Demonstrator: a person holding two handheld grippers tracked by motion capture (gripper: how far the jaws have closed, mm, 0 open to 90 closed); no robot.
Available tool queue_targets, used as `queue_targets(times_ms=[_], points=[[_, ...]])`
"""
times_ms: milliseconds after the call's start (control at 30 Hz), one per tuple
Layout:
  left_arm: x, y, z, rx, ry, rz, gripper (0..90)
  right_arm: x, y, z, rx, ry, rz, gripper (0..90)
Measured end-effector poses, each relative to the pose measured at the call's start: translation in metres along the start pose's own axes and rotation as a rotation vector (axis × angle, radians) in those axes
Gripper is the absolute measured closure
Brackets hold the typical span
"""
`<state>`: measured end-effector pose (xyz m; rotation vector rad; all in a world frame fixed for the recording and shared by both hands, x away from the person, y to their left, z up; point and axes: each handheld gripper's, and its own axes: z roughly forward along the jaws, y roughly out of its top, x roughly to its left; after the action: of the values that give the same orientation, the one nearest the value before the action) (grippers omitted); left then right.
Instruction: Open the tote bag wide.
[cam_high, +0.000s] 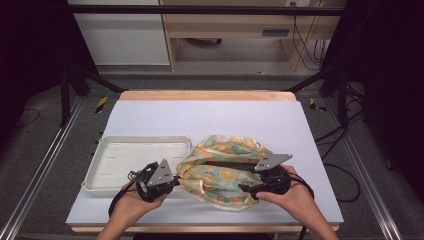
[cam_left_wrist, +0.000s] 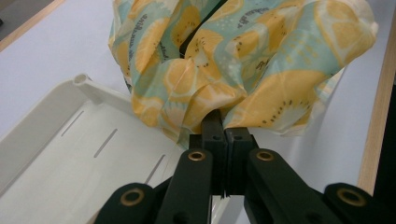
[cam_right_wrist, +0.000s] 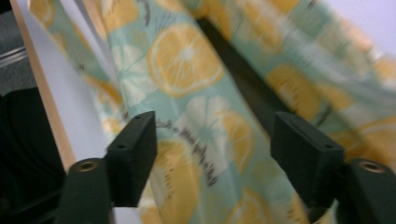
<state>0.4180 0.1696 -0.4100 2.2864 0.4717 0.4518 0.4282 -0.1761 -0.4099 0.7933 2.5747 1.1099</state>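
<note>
partly blurred, right gripper (cam_right_wrist: 212, 158) fingers gape over citrus-print cloth (cam_left_wrist: 243, 60); left gripper (cam_left_wrist: 225, 128) pinches its edge.

— What's the table (cam_high: 210, 115) like?
— Pale top, with a wooden edge along the far side.
— What's on it?
— A shallow white tray (cam_high: 145, 139), near left, with thin slots in its floor.
— And beyond?
— Grey floor (cam_high: 50, 150), a white cabinet (cam_high: 120, 35), a wooden desk (cam_high: 225, 22) beside it, and cables (cam_high: 307, 45) hanging at its right. Metal rails (cam_high: 40, 170) flank the table.
</note>
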Motion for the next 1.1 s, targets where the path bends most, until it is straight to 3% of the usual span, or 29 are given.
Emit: queue_targets(times_ms=[67,100,133,233,400,500,633,767,833,933,1100], points=[[-0.001,0.001,0.001,0.002,0.003,-0.001,89.8,0.007,-0.005,0.002,0.012,-0.011,-0.028,59.6],[-0.002,0.001,0.002,0.001,-0.003,-0.009,89.8,0.009,-0.007,0.002,0.003,-0.020,-0.029,64.5],[-0.002,0.002,0.003,0.007,-0.006,-0.009,89.7,0.011,-0.009,0.001,-0.003,-0.021,-0.031,76.3],[-0.003,0.004,0.009,0.028,-0.012,0.002,89.0,0.013,-0.013,-0.001,-0.035,-0.037,-0.033,90.0],[-0.003,0.006,0.007,0.038,0.001,0.008,82.1,0.015,-0.016,-0.004,-0.068,-0.064,-0.047,90.0],[0.001,0.007,0.002,0.032,0.011,0.009,66.1,0.017,-0.017,-0.006,-0.080,-0.074,-0.055,90.0],[0.007,0.009,-0.012,0.029,0.045,-0.029,45.9,0.016,-0.019,-0.007,-0.090,-0.091,-0.054,90.0],[0.017,0.016,-0.028,-0.004,0.053,-0.054,43.4,0.014,-0.023,-0.006,-0.106,-0.088,-0.041,90.0],[0.023,0.025,-0.032,0.005,0.072,-0.042,43.0,0.016,-0.024,-0.005,-0.103,-0.079,-0.047,90.0],[0.032,0.044,-0.028,0.020,0.059,-0.023,40.3,0.019,-0.026,-0.004,-0.099,-0.070,-0.058,90.0],[0.046,0.073,0.003,0.078,0.020,0.029,35.5,0.023,-0.030,-0.004,-0.103,-0.055,-0.062,90.0]])
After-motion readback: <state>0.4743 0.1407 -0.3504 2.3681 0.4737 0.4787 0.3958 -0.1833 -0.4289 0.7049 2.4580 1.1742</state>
